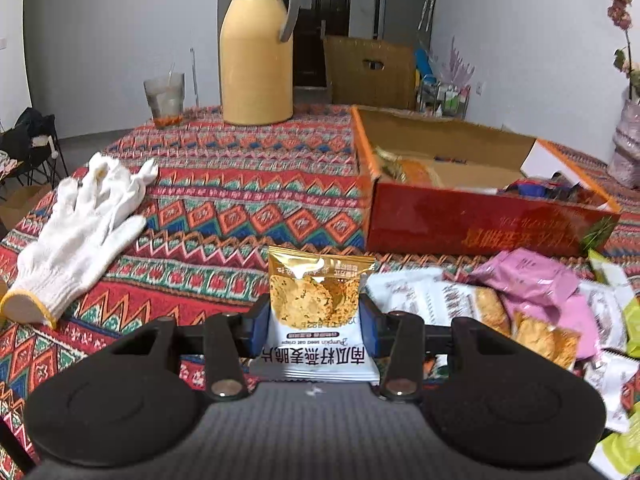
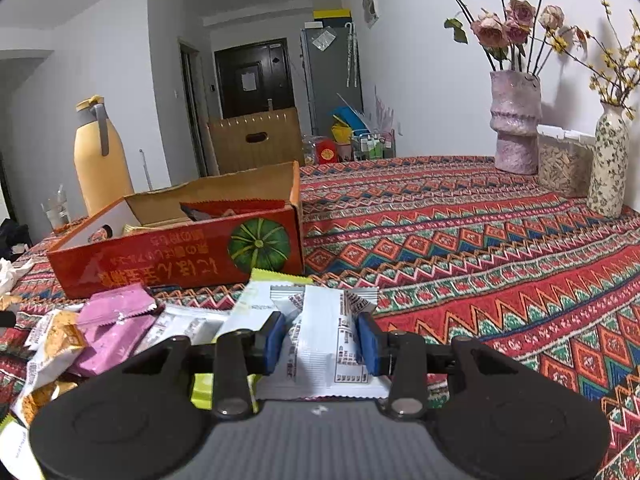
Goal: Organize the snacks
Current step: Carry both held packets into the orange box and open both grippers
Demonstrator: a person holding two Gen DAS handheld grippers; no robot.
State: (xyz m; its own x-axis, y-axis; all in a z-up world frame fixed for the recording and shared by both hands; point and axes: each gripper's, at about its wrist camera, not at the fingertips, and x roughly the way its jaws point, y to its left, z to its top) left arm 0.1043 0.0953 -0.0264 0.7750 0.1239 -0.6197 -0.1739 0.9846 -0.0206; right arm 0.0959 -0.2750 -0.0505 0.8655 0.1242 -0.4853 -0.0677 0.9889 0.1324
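Table: bright cloth [image 1: 224,200]
Left claw [image 1: 316,326]: holds cracker pack [image 1: 316,312]
Right claw [image 2: 322,340]: holds white pack [image 2: 324,344]
Box [image 1: 472,228]: ahead, nearer left claw's right side

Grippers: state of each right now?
Left gripper: shut on oat crisps packet.
Right gripper: shut on white snack packet.

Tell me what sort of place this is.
Most likely a lived-in home, a dining or living area. A patterned tablecloth covers the table, which carries a yellow thermos jug and a vase of dried roses; a dark entry door and a grey fridge stand behind.
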